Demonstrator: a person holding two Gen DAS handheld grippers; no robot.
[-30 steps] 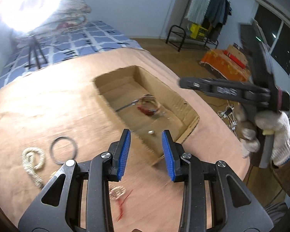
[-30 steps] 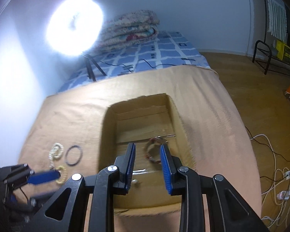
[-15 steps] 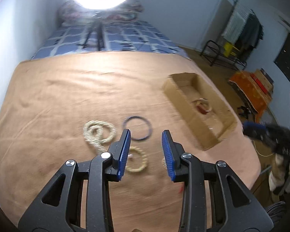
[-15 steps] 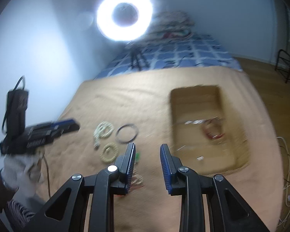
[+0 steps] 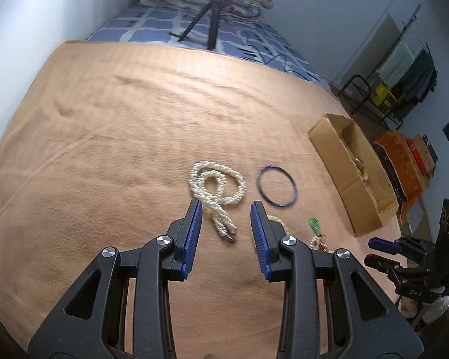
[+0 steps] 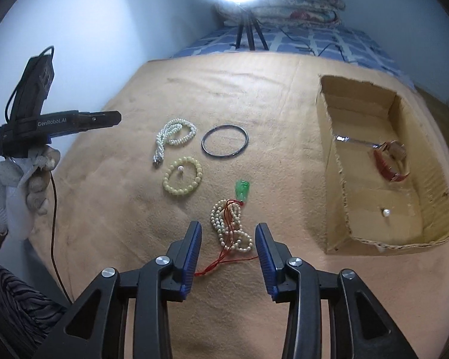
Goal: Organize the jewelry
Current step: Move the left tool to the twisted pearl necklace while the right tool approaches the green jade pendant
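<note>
L gripper spread over twisted cream pearl rope. R gripper spread over small-bead strand w/ red cord, green pendant.

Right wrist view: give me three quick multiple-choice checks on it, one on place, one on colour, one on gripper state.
1. Where is the red-strapped watch?
A. In the cardboard box
B. On the blanket beside the black bangle
C. Held in a gripper

2. What colour is the pendant on the red-corded bead necklace?
A. Blue
B. Green
C. Yellow

3. How is the right gripper?
A. Shut on the necklace
B. Shut, holding nothing
C. Open

Answers: 1 A, the watch lies on the box floor. 2 B, the pendant shows bright green. 3 C, the jaws stand apart with the necklace in the gap, not pinched.
</note>
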